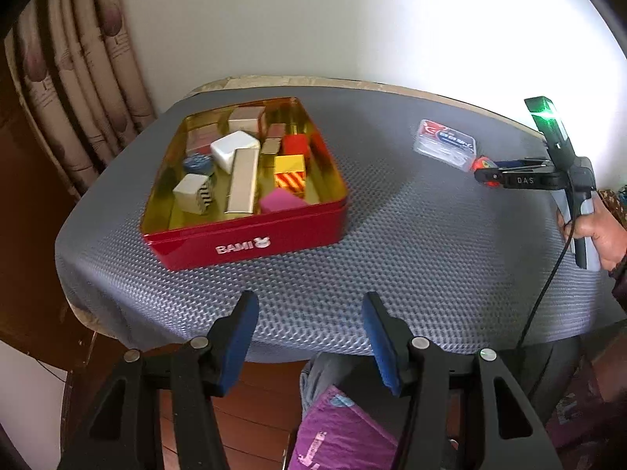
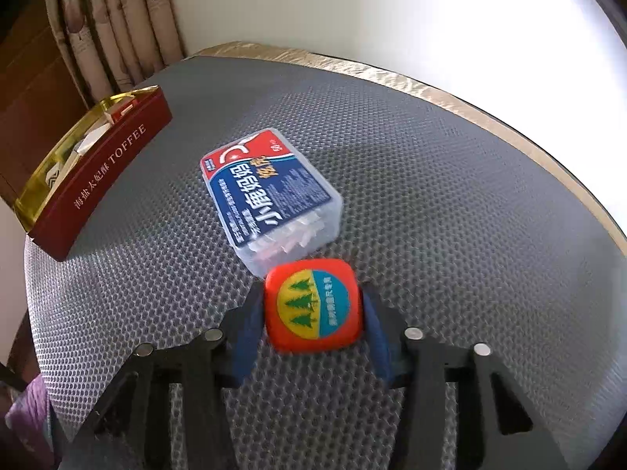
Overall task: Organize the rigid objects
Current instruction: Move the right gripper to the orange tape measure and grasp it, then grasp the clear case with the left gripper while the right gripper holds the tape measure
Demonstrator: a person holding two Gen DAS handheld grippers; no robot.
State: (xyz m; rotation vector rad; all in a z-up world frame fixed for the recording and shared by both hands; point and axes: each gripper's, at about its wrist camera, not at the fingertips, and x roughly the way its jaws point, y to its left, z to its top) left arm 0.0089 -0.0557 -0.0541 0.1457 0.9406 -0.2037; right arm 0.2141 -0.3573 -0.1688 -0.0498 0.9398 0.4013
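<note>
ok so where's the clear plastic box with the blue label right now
In the right wrist view the clear plastic box lies flat on the grey mat, mid-table, just beyond the orange block between the right gripper's pads, well right of the red tin.

The tabletop (image 2: 450,215) wears a grey honeycomb-embossed mat with a tan edge. The tin (image 1: 250,241) is red outside with white lettering, gold inside. In it lie a white block (image 1: 233,150), a pink block (image 1: 280,199), a red block (image 1: 296,145), a yellow block with red-and-white stripes (image 1: 290,174) and a beige bar (image 1: 243,184). The clear box (image 2: 274,196) carries a blue-and-red label. The orange cube (image 2: 311,305) shows a yellow-and-teal disc with green trees. The tongs (image 2: 311,329) are black with blue pads (image 2: 247,337). The curtain (image 1: 78,78) is beige with brown spots.
</note>
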